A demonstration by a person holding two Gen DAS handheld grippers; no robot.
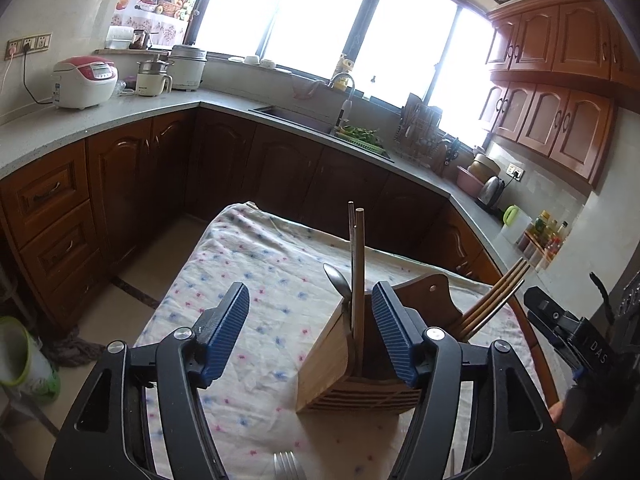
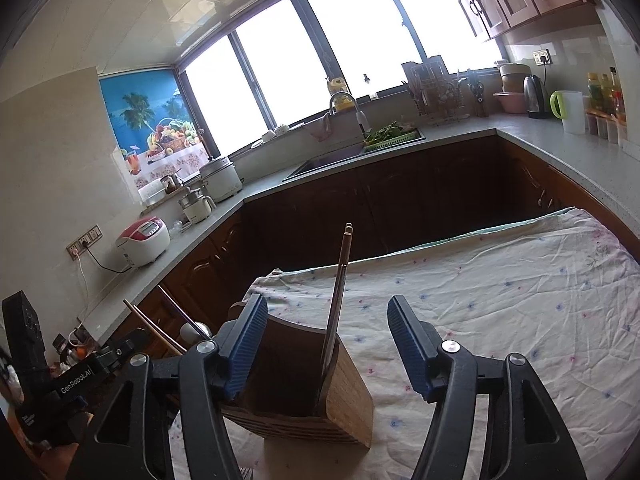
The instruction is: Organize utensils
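Observation:
A wooden utensil holder (image 1: 340, 364) stands on the cloth-covered table (image 1: 256, 264). In the left wrist view it holds a metal spoon (image 1: 338, 282) and upright chopsticks (image 1: 357, 264) in its near compartment, and several wooden chopsticks (image 1: 494, 298) in its right side. A fork (image 1: 286, 466) lies on the cloth at the bottom edge. My left gripper (image 1: 310, 330) is open and empty, just left of and above the holder. In the right wrist view the holder (image 2: 320, 392) sits between the fingers of my open, empty right gripper (image 2: 328, 344), with dark chopsticks (image 2: 338, 292) standing in it.
The table's far edge drops to the floor before dark wooden cabinets (image 1: 224, 160). A counter with a rice cooker (image 1: 85, 81), sink (image 1: 304, 120) and dish rack (image 1: 420, 132) runs around the room. A green bin (image 1: 24, 360) stands at the left. The other gripper shows at the right edge (image 1: 568, 328).

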